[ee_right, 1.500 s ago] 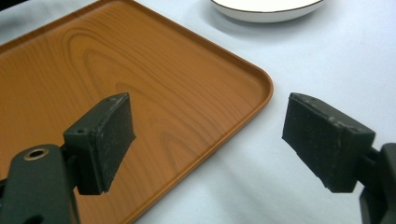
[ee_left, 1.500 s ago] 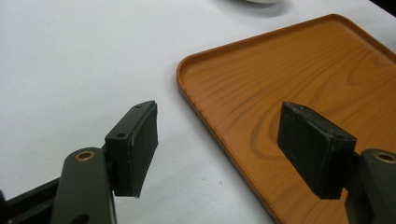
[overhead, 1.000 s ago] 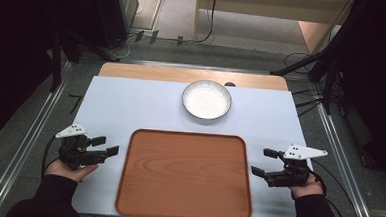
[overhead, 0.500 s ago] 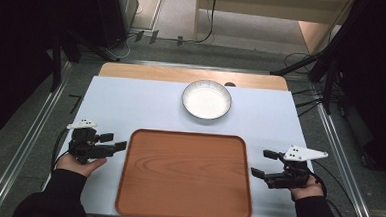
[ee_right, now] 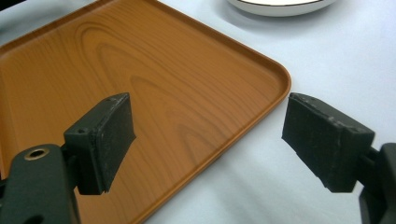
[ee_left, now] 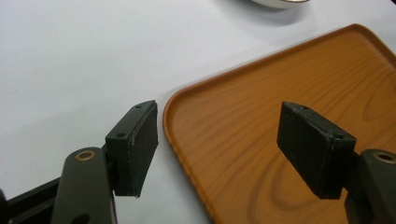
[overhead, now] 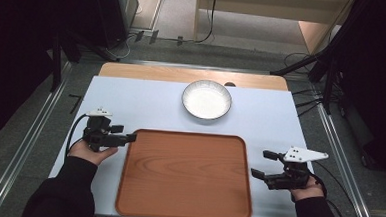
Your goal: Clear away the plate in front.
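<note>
Wooden tray (overhead: pixel 184 180) lies empty, lower centre of frame on the white table (overhead: pixel 146 106). White bowl (overhead: pixel 206 99) above it, apart. Left gripper (overhead: pixel 122 136) at tray's upper-left corner, jaws wide astride the rim. Right gripper (overhead: pixel 263 165) at right edge, jaws wide. No readable writing.

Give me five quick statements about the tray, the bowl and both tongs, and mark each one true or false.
1. The wooden tray has nothing on it. True.
2. The white bowl sits on the tray. False: it stands on the white tabletop, beyond the tray's far edge.
3. The left tongs are open. True: in the left gripper view, one jaw is over the tabletop and the other over the tray's corner.
4. The right tongs are clamped on the tray's rim. False: they are open, gripping nothing.
5. The bowl holds fruit. False: it looks empty.
</note>
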